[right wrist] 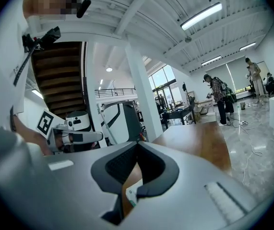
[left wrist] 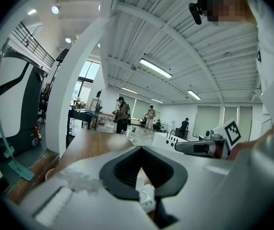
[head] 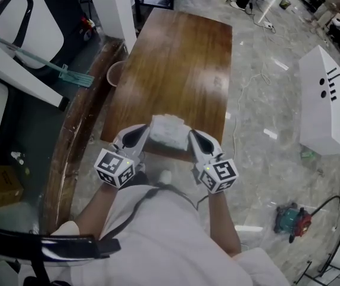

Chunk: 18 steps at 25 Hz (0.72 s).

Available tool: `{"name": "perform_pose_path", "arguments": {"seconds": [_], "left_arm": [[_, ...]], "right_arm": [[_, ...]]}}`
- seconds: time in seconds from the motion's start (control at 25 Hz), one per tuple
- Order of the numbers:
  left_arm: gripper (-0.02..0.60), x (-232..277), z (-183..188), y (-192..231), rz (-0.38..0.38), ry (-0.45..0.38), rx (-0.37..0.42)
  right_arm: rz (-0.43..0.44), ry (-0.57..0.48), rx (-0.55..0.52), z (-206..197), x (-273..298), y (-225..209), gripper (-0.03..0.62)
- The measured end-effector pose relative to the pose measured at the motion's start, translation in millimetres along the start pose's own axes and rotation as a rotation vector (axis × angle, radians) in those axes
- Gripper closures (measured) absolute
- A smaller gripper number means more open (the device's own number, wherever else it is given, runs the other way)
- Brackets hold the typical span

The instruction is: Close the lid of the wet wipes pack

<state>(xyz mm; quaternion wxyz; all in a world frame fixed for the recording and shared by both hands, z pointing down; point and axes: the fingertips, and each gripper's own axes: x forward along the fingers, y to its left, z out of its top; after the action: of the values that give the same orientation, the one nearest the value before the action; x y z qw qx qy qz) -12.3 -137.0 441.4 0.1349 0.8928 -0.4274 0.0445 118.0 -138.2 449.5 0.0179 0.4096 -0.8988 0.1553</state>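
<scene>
Where glossy brown wooden desk meets marbled grey floor | crinkly white wet wipes pack at near edge | left tongs, right tongs flank it, both pressed together

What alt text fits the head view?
Seen from steeply above, a person holds the left tool and right tool close on either side of a white wet wipes pack at the near edge of a brown wooden table. Grey marbled floor lies to the right.
</scene>
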Motion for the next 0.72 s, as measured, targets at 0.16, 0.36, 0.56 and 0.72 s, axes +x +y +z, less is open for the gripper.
{"name": "perform_pose_path", "arguments": {"seconds": [0.16, 0.36, 0.56, 0.72], "left_arm": [[0.580, 1, -2, 13, -0.026, 0.022, -0.009], [0.580, 9, -1, 26, -0.096, 0.045, -0.007], [0.580, 28, -6, 43, -0.134, 0.075, -0.006], [0.580, 45, -20, 46, -0.182, 0.108, -0.018]], "right_arm": [[-0.026, 0.026, -0.002, -6, 14, 2, 0.585], [-0.063, 0.058, -0.038, -12, 33, 3, 0.585], [-0.098, 0.067, -0.050, -21, 51, -12, 0.585], [-0.121, 0.095, -0.062, -29, 64, -28, 0.585]]}}
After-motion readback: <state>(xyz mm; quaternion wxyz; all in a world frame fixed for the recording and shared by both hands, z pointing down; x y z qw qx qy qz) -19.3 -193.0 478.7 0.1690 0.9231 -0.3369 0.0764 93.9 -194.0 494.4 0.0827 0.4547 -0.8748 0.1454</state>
